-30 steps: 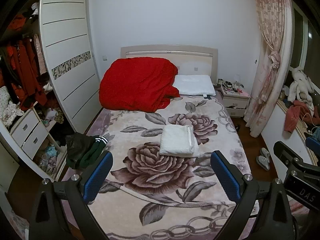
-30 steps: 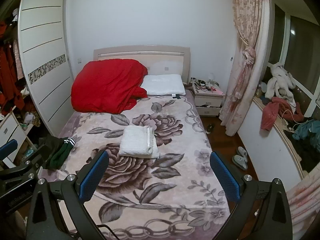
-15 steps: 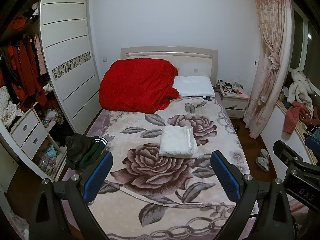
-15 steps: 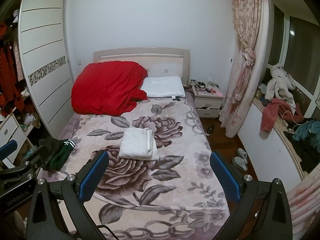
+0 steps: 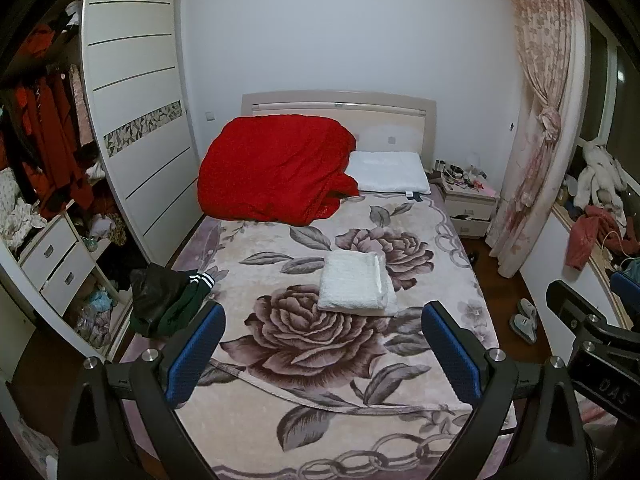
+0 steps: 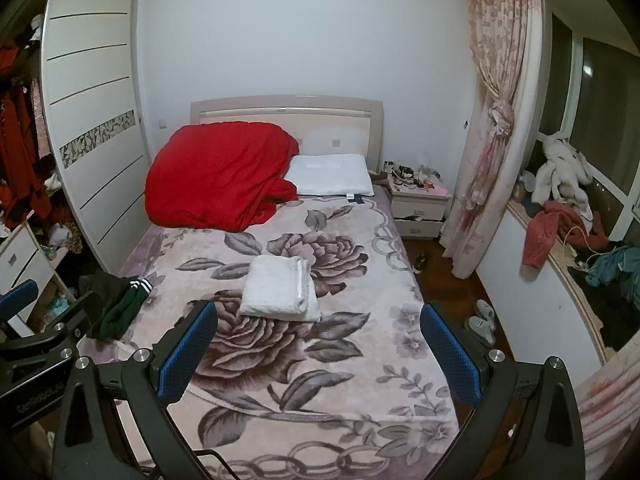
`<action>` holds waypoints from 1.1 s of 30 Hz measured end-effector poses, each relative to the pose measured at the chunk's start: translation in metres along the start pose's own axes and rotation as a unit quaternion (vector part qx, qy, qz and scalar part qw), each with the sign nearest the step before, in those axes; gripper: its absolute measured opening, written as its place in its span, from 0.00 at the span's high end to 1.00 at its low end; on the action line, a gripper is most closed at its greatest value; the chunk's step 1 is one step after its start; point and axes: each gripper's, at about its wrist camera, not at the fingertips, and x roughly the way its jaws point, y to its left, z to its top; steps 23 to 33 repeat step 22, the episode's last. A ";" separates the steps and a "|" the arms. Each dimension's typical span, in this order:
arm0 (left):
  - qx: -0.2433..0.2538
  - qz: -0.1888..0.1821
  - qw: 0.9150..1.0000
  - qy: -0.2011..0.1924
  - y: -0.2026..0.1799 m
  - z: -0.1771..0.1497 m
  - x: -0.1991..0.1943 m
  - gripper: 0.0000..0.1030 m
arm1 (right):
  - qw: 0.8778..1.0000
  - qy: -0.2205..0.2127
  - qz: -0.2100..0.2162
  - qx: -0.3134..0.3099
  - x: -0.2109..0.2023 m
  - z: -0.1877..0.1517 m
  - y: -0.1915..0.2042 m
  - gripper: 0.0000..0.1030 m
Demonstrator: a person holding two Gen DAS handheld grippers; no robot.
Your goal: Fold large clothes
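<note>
**Now the dark bundle on the bed's left edge is sitting nearest the left gripper**

Here at the foot of the bed, the person is holding both tools out level, side by side, well short of any cloth. The left gripper is showing its blue fingers spread wide with nothing between them, and the right gripper is doing the same, its fingers wide apart and empty. Each is peeking into the edge of the other's view.

Just beyond them the floral blanket is lying flat across the bed. Out on its left margin a dark green and black garment is slumping in a heap, half hanging off the mattress edge toward the wardrobe, its striped cuff pointing inward. It is lying ahead and to the left of both pairs of fingers, clearly closer to the left one, so I would judge that hand is the one to reach first, with the right following to help spread it out.

Farther up, near the middle, a white folded towel is resting squarely, looking already done. Behind that, a red quilt is piling against the headboard beside a white pillow.
</note>
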 end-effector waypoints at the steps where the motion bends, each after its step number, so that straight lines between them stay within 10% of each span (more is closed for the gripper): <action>1: 0.001 0.001 1.000 0.000 0.000 -0.001 0.000 0.03 | 1.000 0.000 -0.001 -0.002 0.002 0.000 0.000 0.00; 33: -0.012 0.012 1.000 -0.006 0.004 -0.001 0.000 0.02 | 1.000 0.002 0.001 -0.003 0.001 0.004 0.009 0.00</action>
